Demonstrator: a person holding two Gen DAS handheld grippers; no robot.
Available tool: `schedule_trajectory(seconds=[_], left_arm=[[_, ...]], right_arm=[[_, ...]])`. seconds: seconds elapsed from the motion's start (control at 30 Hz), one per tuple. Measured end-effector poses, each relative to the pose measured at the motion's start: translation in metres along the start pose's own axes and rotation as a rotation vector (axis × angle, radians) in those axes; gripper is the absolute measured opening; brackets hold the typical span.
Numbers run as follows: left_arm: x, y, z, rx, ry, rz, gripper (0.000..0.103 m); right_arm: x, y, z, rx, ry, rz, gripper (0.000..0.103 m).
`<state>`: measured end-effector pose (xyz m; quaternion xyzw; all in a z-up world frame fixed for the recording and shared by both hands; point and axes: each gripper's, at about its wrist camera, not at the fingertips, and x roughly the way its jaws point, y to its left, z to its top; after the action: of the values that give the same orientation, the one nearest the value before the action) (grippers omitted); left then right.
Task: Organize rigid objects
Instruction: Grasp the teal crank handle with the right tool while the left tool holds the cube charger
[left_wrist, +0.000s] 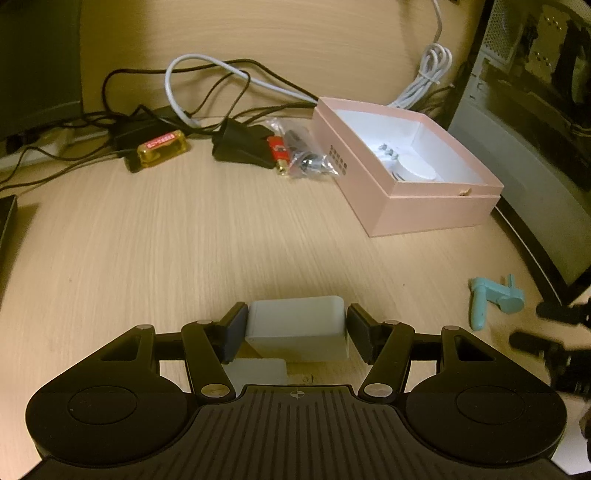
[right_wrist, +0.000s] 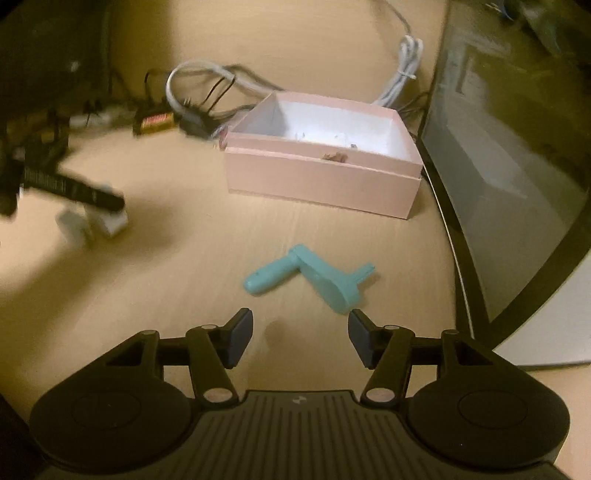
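Observation:
My left gripper (left_wrist: 297, 314) is shut on a pale grey-white rectangular block (left_wrist: 299, 328), with a pad against each end. A second pale block (left_wrist: 258, 371) lies just beneath it, mostly hidden by the gripper. A teal crank-shaped plastic part (right_wrist: 321, 280) lies flat on the wooden desk, just ahead of my right gripper (right_wrist: 300, 317). That gripper is open with nothing between its pads. In the left wrist view the crank (left_wrist: 495, 295) lies to the right. An open pink box (left_wrist: 436, 212) with a white inside stands beyond, holding small white parts (left_wrist: 413, 170).
A tangle of black and white cables (left_wrist: 207, 81) runs along the back of the desk. In front of it sit a yellow-cased device (left_wrist: 162, 147), a black adapter (left_wrist: 240, 144) and a clear bag of small parts (left_wrist: 306, 151). A dark monitor (right_wrist: 517, 166) borders the right side.

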<state>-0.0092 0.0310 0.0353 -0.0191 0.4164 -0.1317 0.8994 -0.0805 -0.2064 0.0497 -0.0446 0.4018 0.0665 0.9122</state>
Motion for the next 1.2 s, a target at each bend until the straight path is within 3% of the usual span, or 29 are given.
schedule_trajectory(seconds=[0.07, 0.2, 0.27, 0.47, 0.57, 0.7, 1.2], left_arm=[[0.000, -0.002, 0.000, 0.007, 0.001, 0.007, 0.064], [0.001, -0.003, 0.000, 0.016, 0.004, 0.012, 0.064], [0.001, -0.003, 0.000, 0.018, 0.003, 0.013, 0.064], [0.000, -0.005, -0.001, 0.021, -0.004, 0.019, 0.064], [0.000, -0.007, -0.003, 0.024, -0.011, 0.022, 0.064], [-0.001, -0.010, -0.004, 0.041, -0.017, 0.028, 0.064], [-0.002, -0.011, -0.006, 0.046, -0.038, 0.028, 0.064]], right_arm=[[0.003, -0.006, 0.006, 0.080, -0.013, -0.006, 0.069], [0.024, -0.032, 0.019, 0.358, 0.048, 0.014, 0.069], [0.032, -0.038, 0.020, 0.431, 0.056, 0.023, 0.069], [0.053, -0.027, 0.031, 0.414, 0.075, -0.047, 0.077], [0.064, -0.008, 0.039, 0.343, 0.067, -0.063, 0.079], [0.077, 0.019, 0.042, 0.196, 0.043, -0.145, 0.079], [0.054, -0.002, 0.039, 0.148, -0.016, -0.026, 0.062]])
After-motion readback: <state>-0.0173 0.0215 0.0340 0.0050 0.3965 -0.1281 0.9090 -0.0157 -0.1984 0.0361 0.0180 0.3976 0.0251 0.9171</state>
